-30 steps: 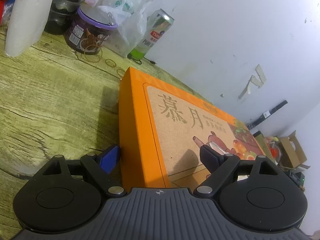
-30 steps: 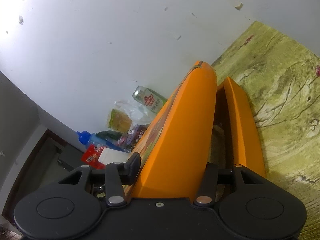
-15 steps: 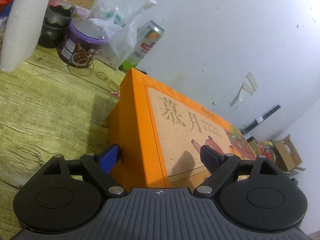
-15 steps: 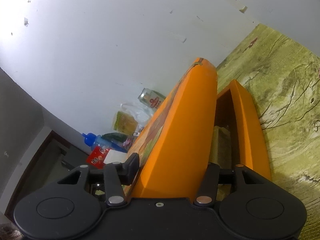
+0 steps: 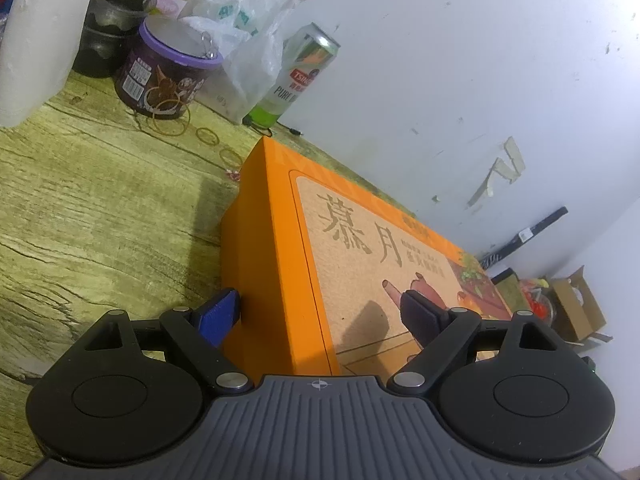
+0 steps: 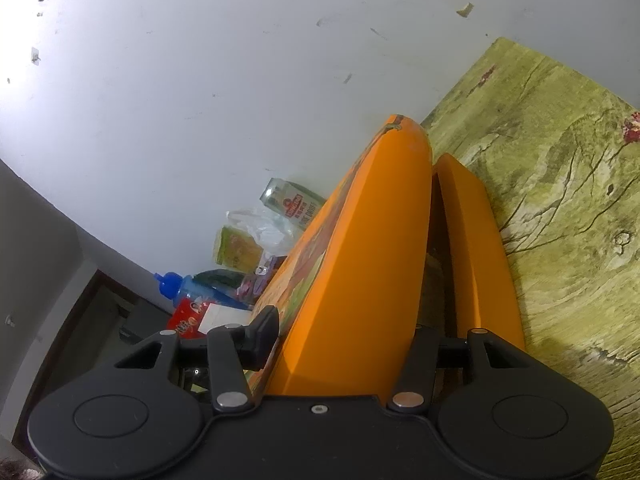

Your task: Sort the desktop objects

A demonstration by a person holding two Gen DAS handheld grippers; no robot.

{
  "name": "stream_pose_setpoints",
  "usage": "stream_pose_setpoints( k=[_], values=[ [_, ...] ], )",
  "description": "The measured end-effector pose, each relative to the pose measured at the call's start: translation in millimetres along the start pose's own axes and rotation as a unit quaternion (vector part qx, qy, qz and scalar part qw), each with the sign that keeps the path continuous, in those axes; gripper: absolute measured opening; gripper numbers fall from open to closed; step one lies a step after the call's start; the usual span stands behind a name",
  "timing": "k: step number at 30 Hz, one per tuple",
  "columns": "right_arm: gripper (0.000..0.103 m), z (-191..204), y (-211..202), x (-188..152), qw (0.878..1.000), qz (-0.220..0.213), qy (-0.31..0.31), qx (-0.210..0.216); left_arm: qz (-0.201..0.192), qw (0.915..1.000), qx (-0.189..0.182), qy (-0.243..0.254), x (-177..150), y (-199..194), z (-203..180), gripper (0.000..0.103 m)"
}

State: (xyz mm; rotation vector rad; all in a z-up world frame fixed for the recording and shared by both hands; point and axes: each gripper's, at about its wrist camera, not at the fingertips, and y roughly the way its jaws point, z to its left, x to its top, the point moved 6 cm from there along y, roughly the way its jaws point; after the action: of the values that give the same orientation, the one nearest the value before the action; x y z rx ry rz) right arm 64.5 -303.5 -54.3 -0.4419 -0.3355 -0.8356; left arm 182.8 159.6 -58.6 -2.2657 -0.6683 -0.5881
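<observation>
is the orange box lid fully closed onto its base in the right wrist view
No: the orange box lid is lifted, with a dark gap open between it and the base on the table.

Wood table (image 5: 100, 208) w/ orange box (image 5: 276, 260), can (image 5: 296, 76), rubber bands (image 5: 208, 136)

orange box lid (image 5: 276, 248): matt card, cork-textured printed panel. surface (image 5: 100, 208): rough, weathered wood grain. drink can (image 5: 296, 76): glossy metal. bag (image 5: 244, 52): thin clear plastic. hand-held gripper (image 5: 320, 314): matt black plastic, ribbed grey body.
</observation>
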Motion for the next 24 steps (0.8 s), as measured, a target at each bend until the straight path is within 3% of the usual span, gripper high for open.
stream_pose_setpoints(
  k=[11,13,24],
  values=[
    [0.051,-4.8,0.4,0.5,1.0,-0.001,0.004,-0.005,0.005,1.0,-0.002,-0.005,-1.9,2.7,1.9,0.088],
    [0.056,-6.1,1.1,-0.2,1.0,0.003,0.007,-0.006,0.006,1.0,-0.003,-0.007,-2.9,2.7,3.0,0.088],
    [0.061,-7.6,3.6,2.4,1.0,0.024,0.011,-0.014,0.006,0.9998,-0.014,-0.01,-5.7,0.6,6.7,0.088]
  ],
)
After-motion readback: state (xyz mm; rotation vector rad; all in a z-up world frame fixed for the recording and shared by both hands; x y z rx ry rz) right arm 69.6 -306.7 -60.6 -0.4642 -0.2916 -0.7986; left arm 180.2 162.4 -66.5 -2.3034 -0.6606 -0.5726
